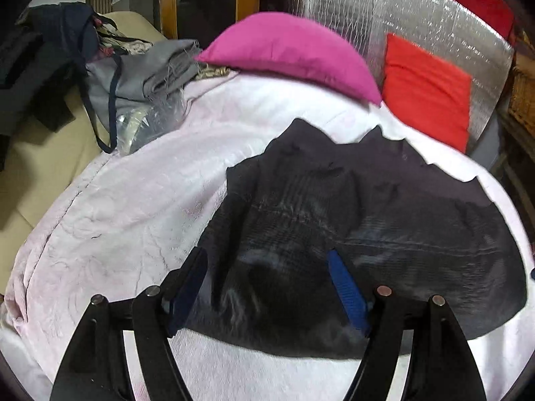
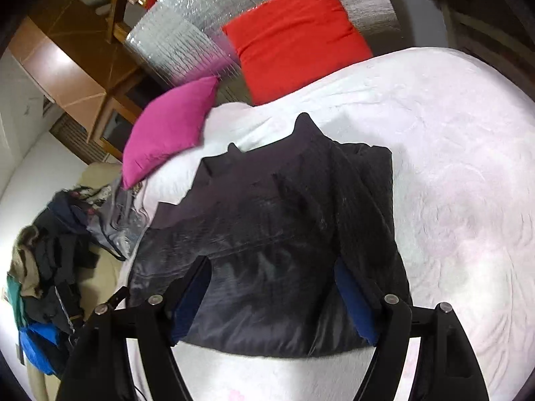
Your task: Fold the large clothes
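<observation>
- Bedroom: pale pink-white bedspread [image 1: 127,207], quilted and faintly floral, over a bed; silver foil sheet [image 1: 418,16] propped at the head.
- Two cushions at the head: magenta cushion [image 1: 291,53] plump and pointed at the corners, red cushion [image 1: 428,87] flatter and square, leaning on the foil.
- Off the bed's edge, a heap of dark clothes [image 2: 57,267] on a beige seat, a grey bag [image 1: 147,80] beside it, a wooden cabinet [image 1: 207,3] behind.
- Dark jacket [image 2: 274,234] lying on the bedspread in mid-bed, already doubled into a rough block, near hem toward both cameras, jagged far edge toward the cushions.
- Fabric black to charcoal, slightly shiny, with stitched seams across; probably a thin woven shell, soft and limp, light for its size.
- Likely to slide on itself and sag when lifted from one point; safest taken at two corners of the near hem, thick doubled edge between the pads.
- Left gripper [image 1: 271,287] spread wide above the near hem, blue pads apart, nothing pinched.
- Right gripper [image 2: 274,297] likewise spread wide above the jacket, pads clear of the cloth, nothing held.
- Fold seems part done; another half-fold toward the cushions looks possible.
</observation>
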### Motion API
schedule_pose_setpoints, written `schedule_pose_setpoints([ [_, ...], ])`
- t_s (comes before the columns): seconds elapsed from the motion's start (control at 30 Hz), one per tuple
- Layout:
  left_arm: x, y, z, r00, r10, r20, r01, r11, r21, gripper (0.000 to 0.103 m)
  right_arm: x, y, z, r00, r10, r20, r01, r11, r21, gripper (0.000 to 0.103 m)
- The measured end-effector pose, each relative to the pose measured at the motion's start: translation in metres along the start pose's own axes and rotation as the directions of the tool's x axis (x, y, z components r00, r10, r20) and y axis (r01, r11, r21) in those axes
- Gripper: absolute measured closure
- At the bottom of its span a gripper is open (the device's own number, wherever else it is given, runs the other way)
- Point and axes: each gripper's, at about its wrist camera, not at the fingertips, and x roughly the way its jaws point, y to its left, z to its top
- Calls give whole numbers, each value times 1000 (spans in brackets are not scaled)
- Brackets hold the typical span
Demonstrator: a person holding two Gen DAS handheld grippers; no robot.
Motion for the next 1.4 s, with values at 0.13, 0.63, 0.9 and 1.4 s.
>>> schedule_pose_setpoints([
  [0.13, -17, -17, -3, 999, -37, 29, 37, 999, 12, 26, -2, 16, -12, 1000, 29, -12, -29, 1000, -10, 24],
  [0.63, 45, -151, -48, 995, 88, -38, -72, 947, 312, 20, 94, 24, -17, 979, 139, -147, -131, 989, 66, 24],
  [0.9, -1, -92, -28, 1000, -20, -15, 22, 988, 155, 20, 31, 23, -31, 988, 151, -44, -148, 987, 59, 23],
  [1.4, -11, 22, -21, 997, -68, -33, 63, 991, -121, 18, -23, -5, -42, 996, 87, 6, -87, 995, 48, 17],
])
